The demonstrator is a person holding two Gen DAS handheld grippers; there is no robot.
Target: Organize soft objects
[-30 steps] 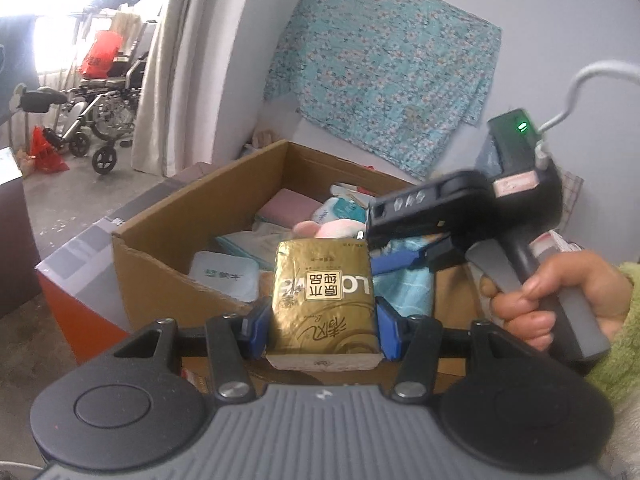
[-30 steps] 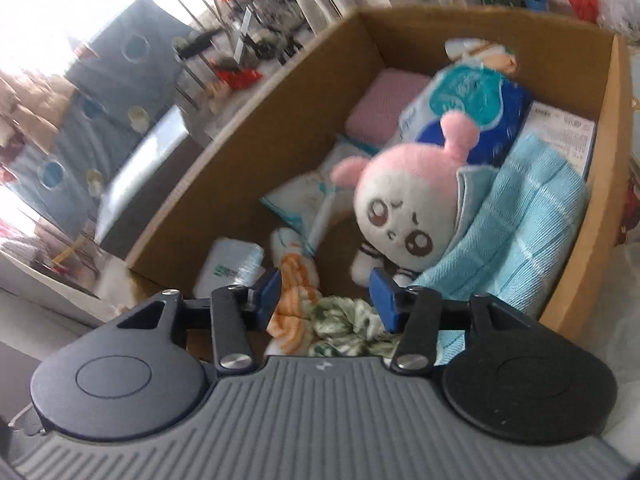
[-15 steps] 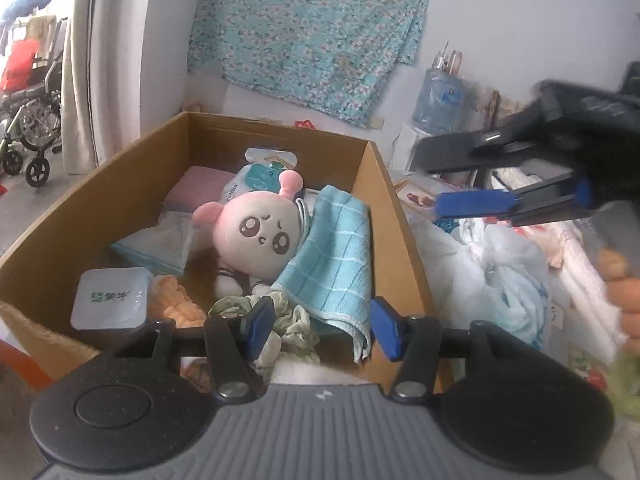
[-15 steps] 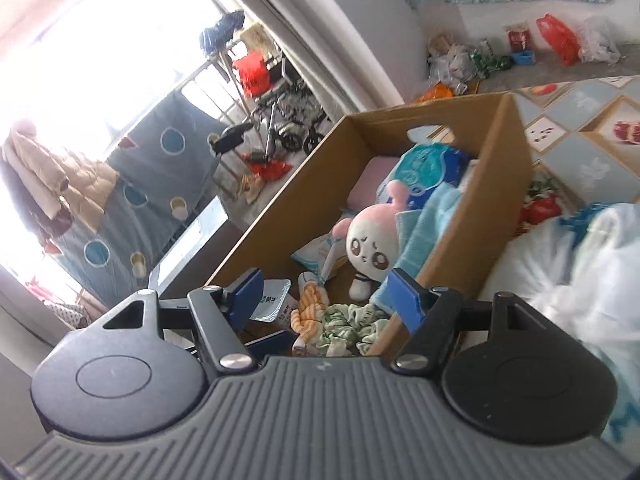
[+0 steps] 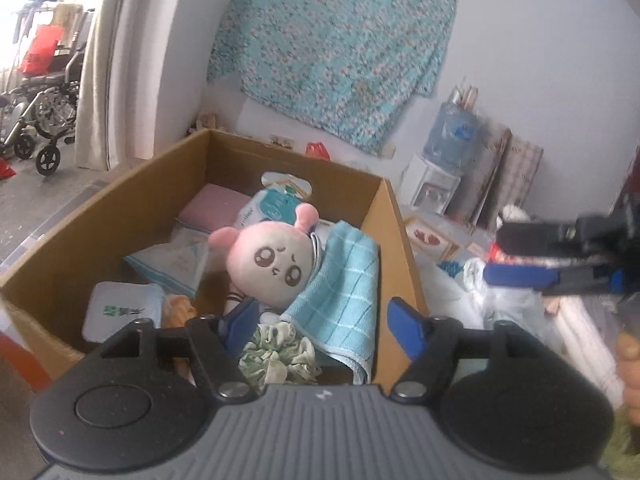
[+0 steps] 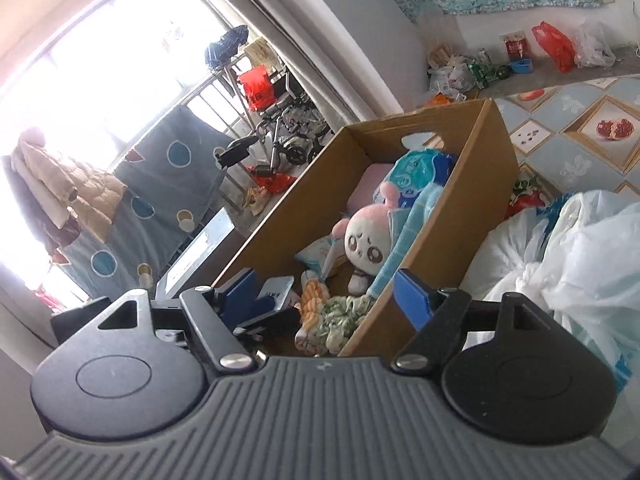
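Right now both claws are spread wide and carry nothing: the left gripper (image 5: 322, 326) hangs over the near end of the cardboard box (image 5: 394, 216), and the right gripper (image 6: 326, 292) hovers just outside the same box, beside a heap of white plastic bags (image 6: 580, 248).

Everything soft sits inside the box. A pink plush doll (image 5: 270, 258) lies near the middle, half tucked under a blue checked towel (image 5: 340, 284) that leans on the right-hand wall. A green scrunchie (image 5: 280, 354) is bunched at the near end, with something orange and knitted (image 5: 178, 310) beside it. A white lidded tub (image 5: 122, 312), a soft tissue pack (image 5: 172, 262), a blue-and-white packet (image 5: 266, 208) and a pink pad (image 5: 218, 208) fill the rest.

All of this looks light and squashy. I'd guess the doll wants pinching across its round head or body, since its ears would simply fold. The towel will sag and trail, so gathering a thick fold seems wiser than taking a single edge. The scrunchie should compress to almost nothing; a close pinch through its bulk seems best.
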